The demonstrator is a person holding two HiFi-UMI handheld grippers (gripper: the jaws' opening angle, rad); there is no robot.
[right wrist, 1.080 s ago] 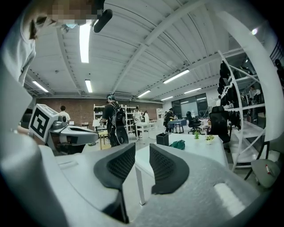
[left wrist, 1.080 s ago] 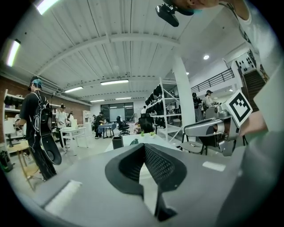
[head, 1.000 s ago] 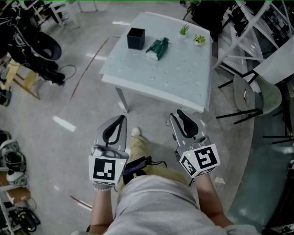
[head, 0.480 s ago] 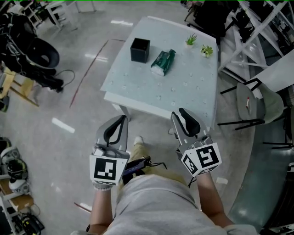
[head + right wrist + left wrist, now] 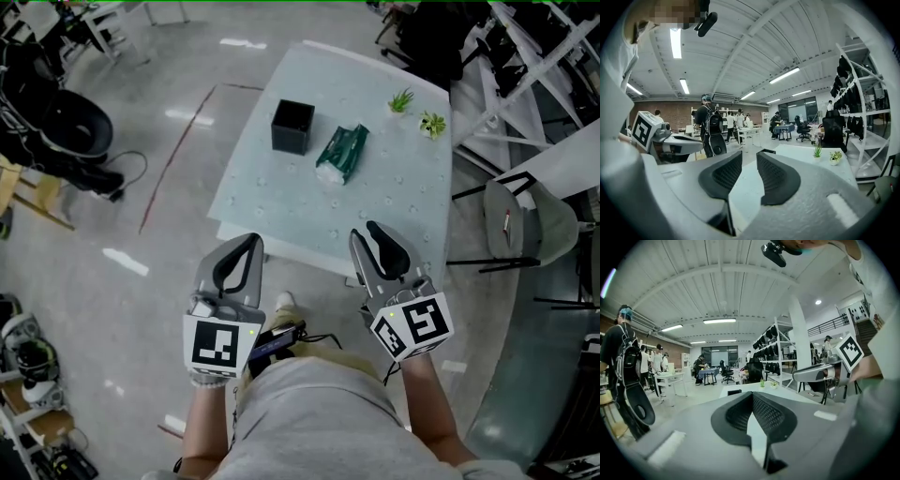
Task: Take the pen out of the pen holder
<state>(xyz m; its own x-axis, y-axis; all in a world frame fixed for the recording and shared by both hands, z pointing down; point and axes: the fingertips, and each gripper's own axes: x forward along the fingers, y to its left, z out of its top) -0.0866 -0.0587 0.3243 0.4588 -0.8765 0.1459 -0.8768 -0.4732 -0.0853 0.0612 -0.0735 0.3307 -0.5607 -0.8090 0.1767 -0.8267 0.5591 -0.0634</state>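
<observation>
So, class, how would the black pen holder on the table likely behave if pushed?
The black pen holder is square and flat-sided, so it would probably slide, not roll. It looks rigid, likely keeping its shape when gripped.

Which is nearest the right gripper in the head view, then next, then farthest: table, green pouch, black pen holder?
1. Table, edge just ahead of the right gripper.
2. Green pouch, mid-table.
3. Black pen holder, farther left.

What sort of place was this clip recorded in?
Most likely a large open lab or workshop-style office. It has a polished concrete floor, a high ceiling with strip lights, tall shelving racks loaded with dark gear, and people standing among desks beyond the white table.
</observation>
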